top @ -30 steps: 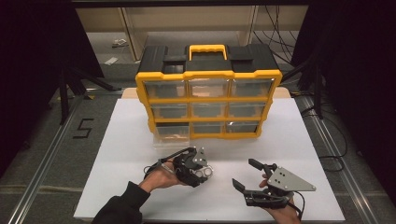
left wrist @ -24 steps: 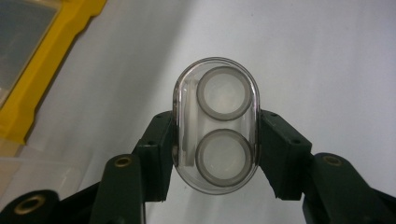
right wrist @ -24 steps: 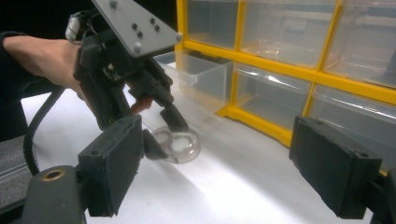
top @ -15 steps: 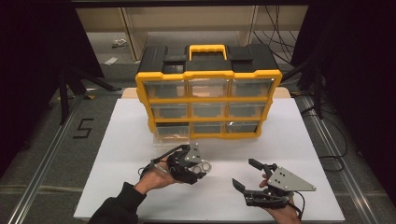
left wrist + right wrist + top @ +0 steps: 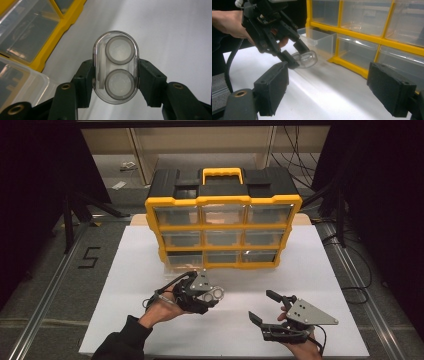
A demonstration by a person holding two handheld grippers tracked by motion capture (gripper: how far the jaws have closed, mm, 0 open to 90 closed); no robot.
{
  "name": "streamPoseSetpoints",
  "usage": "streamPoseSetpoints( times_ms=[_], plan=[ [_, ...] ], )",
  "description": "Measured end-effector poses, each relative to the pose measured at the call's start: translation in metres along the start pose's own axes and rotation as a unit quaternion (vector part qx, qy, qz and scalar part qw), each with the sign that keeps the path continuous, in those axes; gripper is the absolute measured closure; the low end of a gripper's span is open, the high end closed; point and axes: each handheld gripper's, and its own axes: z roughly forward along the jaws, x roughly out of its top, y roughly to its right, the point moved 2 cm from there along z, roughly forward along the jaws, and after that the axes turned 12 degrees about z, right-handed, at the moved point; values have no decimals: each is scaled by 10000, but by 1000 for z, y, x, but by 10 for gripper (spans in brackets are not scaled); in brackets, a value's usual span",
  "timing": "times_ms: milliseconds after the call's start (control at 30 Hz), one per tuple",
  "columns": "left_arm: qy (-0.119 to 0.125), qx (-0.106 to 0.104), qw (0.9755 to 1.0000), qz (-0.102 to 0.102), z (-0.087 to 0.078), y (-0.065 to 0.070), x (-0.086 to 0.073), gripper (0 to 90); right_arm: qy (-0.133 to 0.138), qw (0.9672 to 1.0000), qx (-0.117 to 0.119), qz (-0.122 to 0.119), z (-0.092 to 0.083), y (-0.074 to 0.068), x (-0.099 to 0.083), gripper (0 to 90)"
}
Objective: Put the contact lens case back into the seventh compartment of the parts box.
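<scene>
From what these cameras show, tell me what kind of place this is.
Probably a lab recording bench, not a home. A white board covers the table, a taped number 5 marks the floor beside a metal rail, and loose cables trail beyond the yellow drawer organizer.

High view: fixed cam above near side, looks fwd + down over the white table (image 5: 125, 270), yellow drawer cabinet (image 5: 223, 200) at far end. Left gripper view: v. close, looks down at table past a clear case (image 5: 115, 67), cabinet corner top left. Right gripper view: low, near-level, faces cabinet front. All three share cabinet + table.
</scene>
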Motion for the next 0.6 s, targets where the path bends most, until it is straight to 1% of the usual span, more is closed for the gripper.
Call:
streamPoseSetpoints(
  times_ms=[200,433,567,600],
  plan=[
    [69,55,10000,-25,-5,-1,1,494,10,10000,-7,-15,0,-1,0,186],
    [91,130,9999,-38,-8,-2,0,494,13,10000,9,-25,0,-2,0,186],
    [143,200,9997,-66,-10,-4,1,493,23,10000,4,-14,-1,-2,1,186],
    [175,254,9995,-80,-13,-6,2,494,25,10000,5,-16,-1,-2,1,185]
  ],
)
